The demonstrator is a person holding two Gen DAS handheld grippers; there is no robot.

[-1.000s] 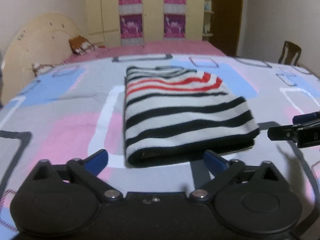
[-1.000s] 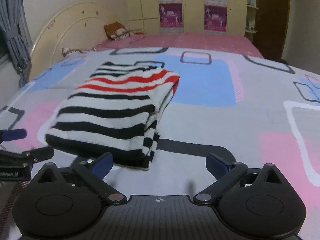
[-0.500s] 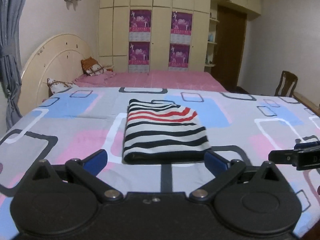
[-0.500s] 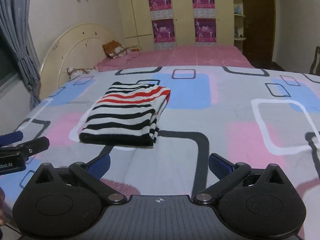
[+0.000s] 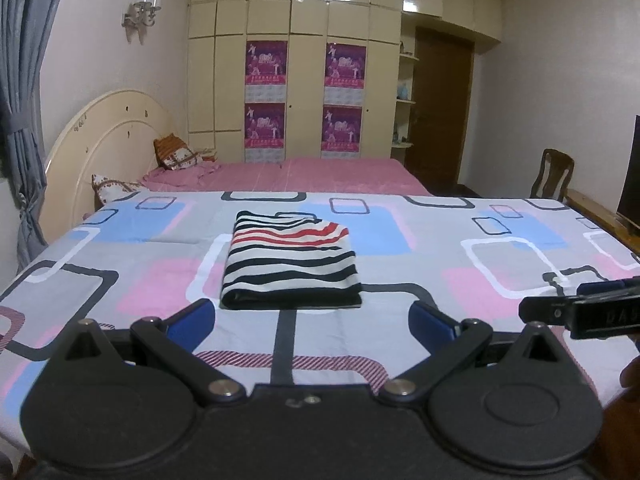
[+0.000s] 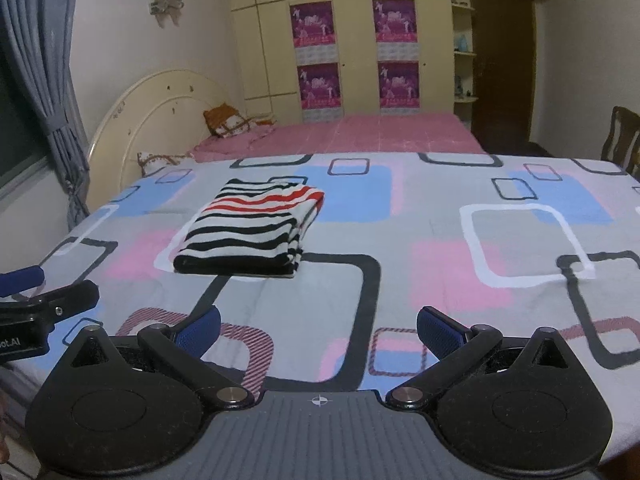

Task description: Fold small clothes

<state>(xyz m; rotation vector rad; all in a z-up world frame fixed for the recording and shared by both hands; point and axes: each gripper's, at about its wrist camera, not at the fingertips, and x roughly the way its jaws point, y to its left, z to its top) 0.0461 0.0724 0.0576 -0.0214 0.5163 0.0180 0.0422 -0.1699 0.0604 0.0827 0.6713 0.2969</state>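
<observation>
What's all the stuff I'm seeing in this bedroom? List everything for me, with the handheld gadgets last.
Folded striped garment: one, black, white and red, on the patterned sheet.
Patterned sheet: one, grey with pink and blue blocks, near bed.
Pink bedspread: one, far bed.
Headboard: one, cream, left.
Cushions: two, patterned, by headboard.
Wardrobe: one, cream, back wall.
Posters: four, purple, on wardrobe.
Wall lamp: one, left wall.
Curtain: one, grey, tied.
Door: one, brown.
Chair: one, wooden, right.
Left gripper: open, blue pads.
Right gripper: open, blue pads.
</observation>
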